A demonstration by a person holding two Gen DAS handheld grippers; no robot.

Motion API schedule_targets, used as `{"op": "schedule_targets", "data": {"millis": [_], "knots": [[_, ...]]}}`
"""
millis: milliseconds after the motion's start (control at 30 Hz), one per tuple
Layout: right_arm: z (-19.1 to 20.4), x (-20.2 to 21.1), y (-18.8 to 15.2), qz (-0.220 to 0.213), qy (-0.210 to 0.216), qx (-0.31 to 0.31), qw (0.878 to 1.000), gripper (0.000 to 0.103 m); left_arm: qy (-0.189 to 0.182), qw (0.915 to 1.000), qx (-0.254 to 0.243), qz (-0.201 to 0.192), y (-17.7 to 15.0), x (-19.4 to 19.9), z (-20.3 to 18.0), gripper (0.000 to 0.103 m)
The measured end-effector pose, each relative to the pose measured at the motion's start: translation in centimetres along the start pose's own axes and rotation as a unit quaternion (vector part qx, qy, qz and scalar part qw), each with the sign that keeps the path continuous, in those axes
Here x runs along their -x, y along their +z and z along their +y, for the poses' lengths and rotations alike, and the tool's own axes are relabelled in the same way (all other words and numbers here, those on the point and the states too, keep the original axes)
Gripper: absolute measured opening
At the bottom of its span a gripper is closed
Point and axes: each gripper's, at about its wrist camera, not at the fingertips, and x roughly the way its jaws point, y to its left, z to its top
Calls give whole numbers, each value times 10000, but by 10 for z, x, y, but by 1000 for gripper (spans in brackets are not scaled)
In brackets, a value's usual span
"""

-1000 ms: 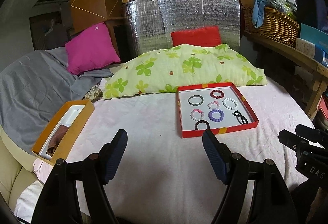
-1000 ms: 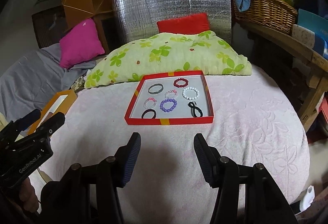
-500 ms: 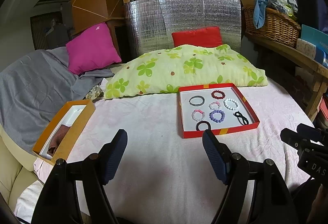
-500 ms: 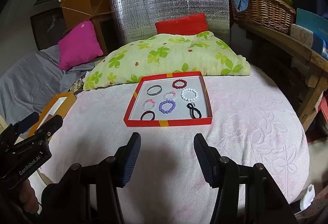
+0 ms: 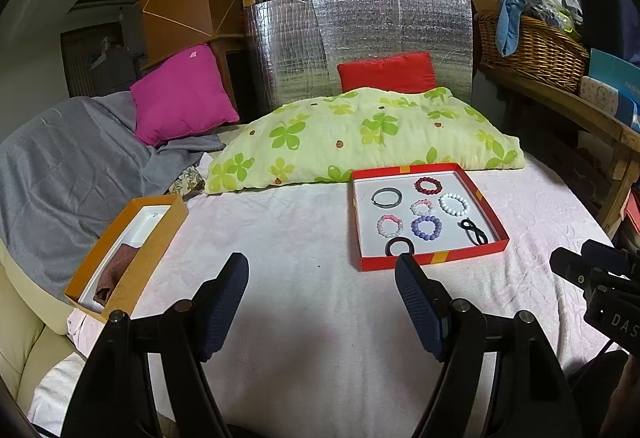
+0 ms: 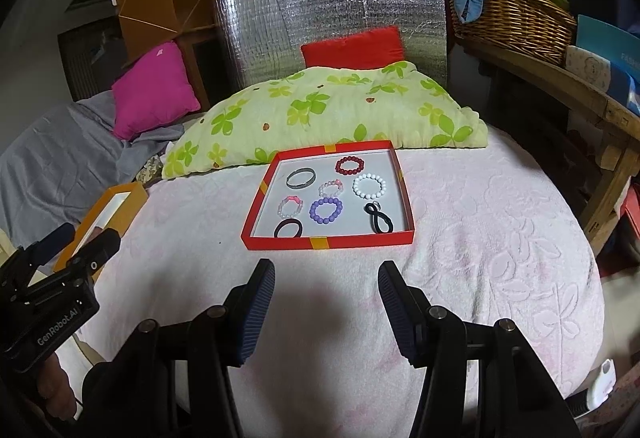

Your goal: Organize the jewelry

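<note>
— Two grippers on my feeds. How do the jaws stand?

— Both spread wide, nothing between the pads. My left gripper (image 5: 320,298) hovers over the pink bedspread (image 5: 300,230), short of the red tray (image 5: 434,262) and to its left; one fingertip overlaps the tray's near rim in the left wrist view, though I cannot tell if it touches. My right gripper (image 6: 326,302) hangs just short of the tray's near edge, roughly centred on it, touching nothing.

— Contents of the tray?

— Eight items, listed from its far side: grey bangle (image 6: 300,177), dark red bead bracelet (image 6: 349,164), small pink-and-clear bracelet (image 6: 331,189), white bead bracelet (image 6: 369,185), second pink-and-clear bracelet (image 6: 291,207), purple bead bracelet (image 6: 327,210), twisted black hair tie (image 6: 379,220), black ring band (image 6: 289,228) at the near rim.

— Anything else by the tray?

— Orange box (image 5: 124,258), open, well to the tray's left at the bedspread's edge, brown cloth inside. Green-leaf pillow (image 5: 360,133) just behind the tray.

— Legible writing?

— "GenRobot.AI" on the left gripper's body in the right wrist view; "DAS", cut off, on the right gripper's body in the left wrist view.
</note>
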Motion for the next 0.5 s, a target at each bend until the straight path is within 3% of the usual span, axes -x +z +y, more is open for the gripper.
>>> {"op": "schedule_targets", "data": {"millis": [500], "knots": [[0,-3,2,11,-10,3,10000,58,9,10000,-13,39,-1,-3,0,76]]}}
